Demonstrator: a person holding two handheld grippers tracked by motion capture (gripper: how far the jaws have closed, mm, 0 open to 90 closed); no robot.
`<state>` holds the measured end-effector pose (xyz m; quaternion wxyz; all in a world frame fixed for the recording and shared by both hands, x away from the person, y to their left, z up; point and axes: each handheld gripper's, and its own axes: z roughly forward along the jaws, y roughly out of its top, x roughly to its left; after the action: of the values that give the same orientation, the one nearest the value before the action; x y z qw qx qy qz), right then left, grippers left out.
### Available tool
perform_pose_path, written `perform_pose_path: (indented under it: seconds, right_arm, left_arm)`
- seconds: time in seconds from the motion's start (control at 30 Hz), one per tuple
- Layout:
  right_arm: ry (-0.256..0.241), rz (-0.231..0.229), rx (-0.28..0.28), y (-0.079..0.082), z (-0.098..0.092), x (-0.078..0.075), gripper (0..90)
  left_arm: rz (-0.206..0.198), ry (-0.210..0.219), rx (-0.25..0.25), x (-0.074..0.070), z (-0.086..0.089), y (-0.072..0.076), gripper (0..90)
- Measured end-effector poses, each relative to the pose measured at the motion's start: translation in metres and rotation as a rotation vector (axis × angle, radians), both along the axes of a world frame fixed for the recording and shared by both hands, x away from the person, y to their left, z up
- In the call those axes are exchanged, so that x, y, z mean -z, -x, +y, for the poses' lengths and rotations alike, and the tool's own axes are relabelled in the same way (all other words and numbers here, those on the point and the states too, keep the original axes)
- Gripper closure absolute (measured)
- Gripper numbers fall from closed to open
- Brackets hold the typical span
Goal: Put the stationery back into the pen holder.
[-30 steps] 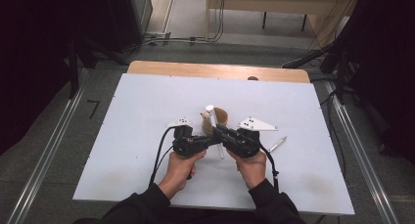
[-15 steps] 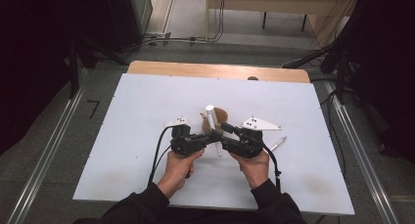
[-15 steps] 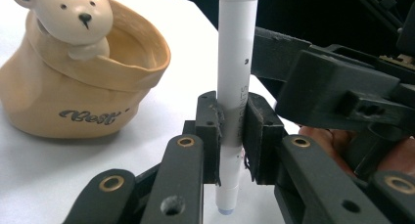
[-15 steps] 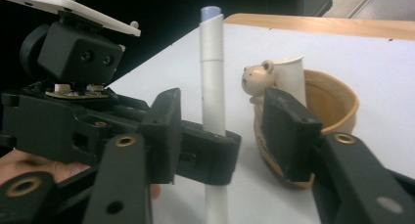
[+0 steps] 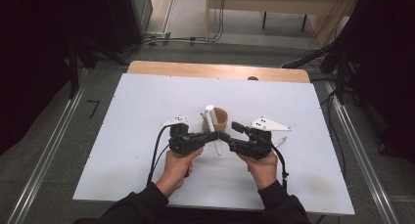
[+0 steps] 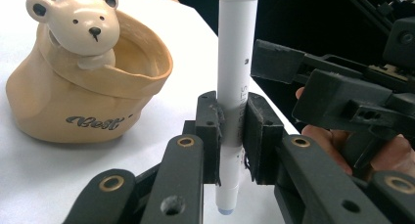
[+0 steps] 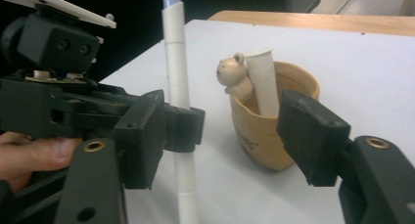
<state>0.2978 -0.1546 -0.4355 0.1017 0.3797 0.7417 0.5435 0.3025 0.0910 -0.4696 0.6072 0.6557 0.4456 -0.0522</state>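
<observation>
From the high view, you hold both tools close together near the middle of the white rectangular tabletop (image 5: 147,116). Your left gripper (image 5: 214,135) points right and your right gripper (image 5: 230,131) points left, so their tips nearly meet. Between them a slim white cylindrical marker pen (image 5: 212,126) stands roughly upright, its top leaning slightly away from you. Just behind it sits a tan ceramic pen pot shaped like a sack (image 5: 219,119). Another small white pen-like item (image 5: 280,141) lies flat on the table beside your right hand (image 5: 262,166).

In the left gripper view, your left gripper (image 6: 234,131) is clamped on the white marker pen (image 6: 236,82): both black pads press its barrel from either side, with the pen's bluish tip hanging just below them and the longer part rising above. The tan pot (image 6: 88,87) stands to the left, apart from the pen, with a cream bear figure (image 6: 80,26) perched at its rim. Your right gripper's black body shows close on the right.

In the right gripper view, your right gripper (image 7: 235,131) stands spread wide, its jaws holding nothing. The upright pen (image 7: 178,97), held by the left gripper, lies in the gap near the one jaw. The pot (image 7: 264,121) stands behind, holding a white tube (image 7: 264,82) beside the bear (image 7: 234,77).
</observation>
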Motion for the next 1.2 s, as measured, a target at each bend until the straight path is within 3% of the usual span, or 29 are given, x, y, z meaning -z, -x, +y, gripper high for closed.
perform_pose_path:
  seconds: [0.2,0.33,0.53,0.7,0.9,1.2]
  right_arm:
    - [0.018,0.008,0.018,-0.001,-0.006,0.001,26.3]
    - [0.062,0.014,0.029,-0.001,-0.009,0.002,19.4]
    - [0.079,0.052,0.034,-0.004,-0.016,0.006,12.9]
    - [0.079,0.069,0.040,-0.004,-0.023,0.010,11.1]
    - [0.117,0.070,0.056,-0.004,-0.029,0.013,11.7]
    - [0.120,0.081,0.071,-0.005,-0.034,0.016,11.7]
  left_arm:
    - [-0.009,0.001,-0.003,-0.002,0.002,0.000,78.8]
    - [-0.010,-0.001,-0.003,-0.003,0.003,0.000,78.8]
    - [-0.023,0.005,-0.005,-0.007,0.005,0.000,78.7]
    - [-0.025,0.008,-0.012,-0.010,0.008,-0.001,78.7]
    - [-0.033,0.023,-0.023,-0.015,0.011,-0.005,78.7]
    - [-0.031,0.032,-0.034,-0.019,0.012,-0.012,78.7]
